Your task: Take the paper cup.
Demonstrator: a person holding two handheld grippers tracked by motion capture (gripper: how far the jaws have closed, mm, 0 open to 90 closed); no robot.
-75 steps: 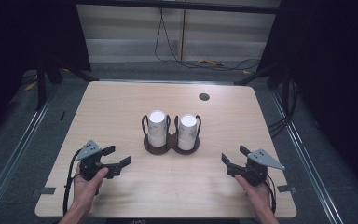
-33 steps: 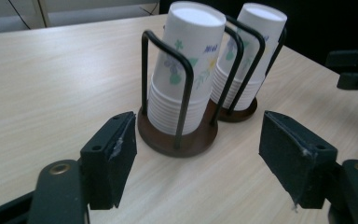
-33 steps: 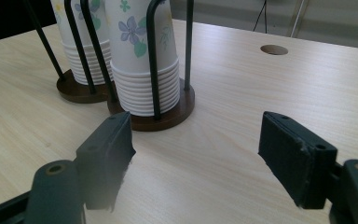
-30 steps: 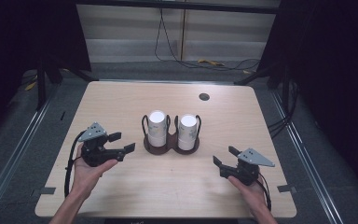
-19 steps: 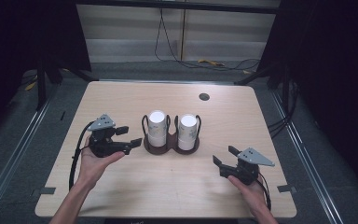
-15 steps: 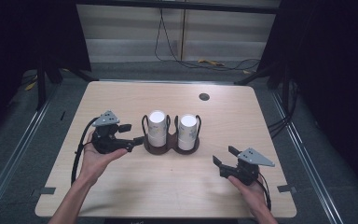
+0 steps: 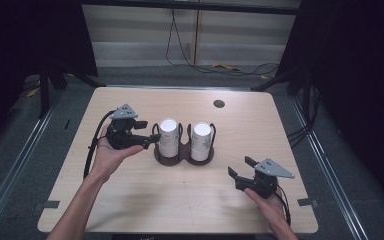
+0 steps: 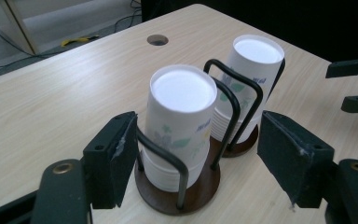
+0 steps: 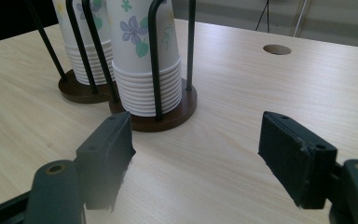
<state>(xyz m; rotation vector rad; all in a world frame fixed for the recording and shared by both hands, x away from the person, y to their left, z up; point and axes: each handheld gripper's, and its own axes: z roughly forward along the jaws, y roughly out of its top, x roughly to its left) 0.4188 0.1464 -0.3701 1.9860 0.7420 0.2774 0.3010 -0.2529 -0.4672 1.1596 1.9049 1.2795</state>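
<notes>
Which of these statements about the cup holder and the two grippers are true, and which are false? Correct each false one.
1. Both cup stacks stand upside down in the wire holder. True.
2. The left gripper is shut on a cup. False: its jaws are open on either side of the nearer stack.
3. The right gripper is open, apart from the holder. True.
4. The cups are plain white. False: they carry a flower and leaf print.
5. The table has a round hole near its far edge. True.

Two stacks of upside-down floral paper cups (image 7: 168, 137) (image 7: 200, 141) stand upright, side by side in a dark wire holder (image 7: 183, 156), table centre.
</notes>
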